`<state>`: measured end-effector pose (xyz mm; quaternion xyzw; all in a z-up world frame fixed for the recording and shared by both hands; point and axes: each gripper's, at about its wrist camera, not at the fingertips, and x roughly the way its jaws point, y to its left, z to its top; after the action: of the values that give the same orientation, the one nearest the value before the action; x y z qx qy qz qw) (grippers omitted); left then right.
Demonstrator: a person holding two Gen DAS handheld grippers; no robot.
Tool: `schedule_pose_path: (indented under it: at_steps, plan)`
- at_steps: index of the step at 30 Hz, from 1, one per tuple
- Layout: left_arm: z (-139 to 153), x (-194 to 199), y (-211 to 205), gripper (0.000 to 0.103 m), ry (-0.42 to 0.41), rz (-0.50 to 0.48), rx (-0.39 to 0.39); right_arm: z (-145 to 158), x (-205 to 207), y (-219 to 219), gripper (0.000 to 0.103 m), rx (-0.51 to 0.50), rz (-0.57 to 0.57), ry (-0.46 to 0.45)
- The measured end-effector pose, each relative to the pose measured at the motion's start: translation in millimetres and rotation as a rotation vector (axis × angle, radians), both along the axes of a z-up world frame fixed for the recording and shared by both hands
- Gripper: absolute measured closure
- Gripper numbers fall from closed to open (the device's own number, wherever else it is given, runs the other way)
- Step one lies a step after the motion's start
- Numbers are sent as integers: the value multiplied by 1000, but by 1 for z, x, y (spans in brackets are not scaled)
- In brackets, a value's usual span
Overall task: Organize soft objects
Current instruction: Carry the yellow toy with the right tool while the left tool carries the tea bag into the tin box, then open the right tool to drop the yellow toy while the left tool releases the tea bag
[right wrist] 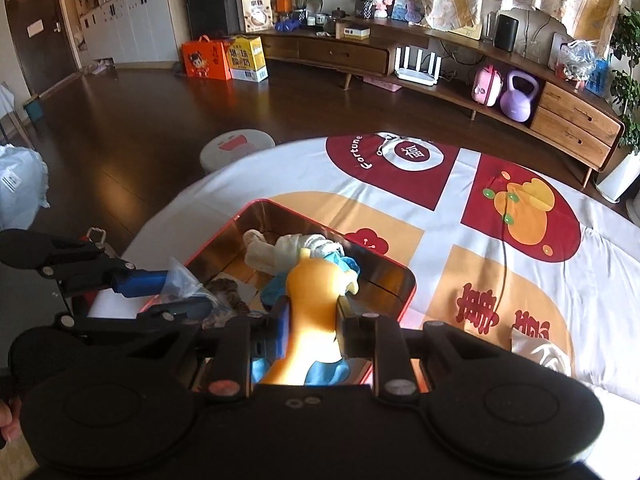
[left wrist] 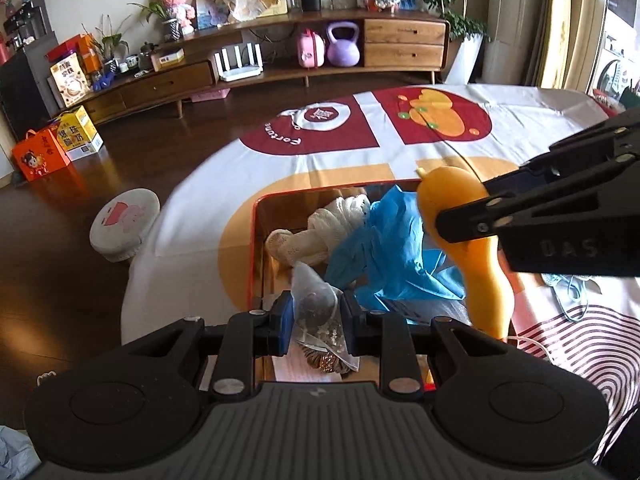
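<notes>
Both tongs loaded above the red tin (left wrist: 253,240)

Left tongs (left wrist: 316,320) pinch a clear sachet (left wrist: 316,304); right tongs (right wrist: 310,316) clamp the yellow rubber toy (right wrist: 316,280) at the tin's 6 o'clock. The slick sachet could slip.

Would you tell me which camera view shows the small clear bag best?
The left wrist view: the clear bag sits centred between the left gripper fingers. The right wrist view shows it sideways, partly hidden by those fingers.
</notes>
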<state>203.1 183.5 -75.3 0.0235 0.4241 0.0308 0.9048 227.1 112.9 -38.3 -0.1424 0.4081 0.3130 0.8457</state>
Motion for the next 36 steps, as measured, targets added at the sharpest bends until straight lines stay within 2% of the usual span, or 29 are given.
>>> schedule_pose_path:
  at_steps: [7, 23, 31, 36]
  plan:
    - [-14, 21, -5, 79, 21, -6, 17, -15, 10, 13, 81, -42, 5, 4]
    - [-42, 33, 2, 79, 75, 25, -39, -46, 26, 20, 79, -71, 4, 55]
    - [-43, 31, 3, 79, 73, 39, -69, -45, 26, 17, 74, -57, 2, 74]
    - [-41, 28, 0, 78, 75, 43, -62, -40, 23, 13, 73, -44, 1, 81]
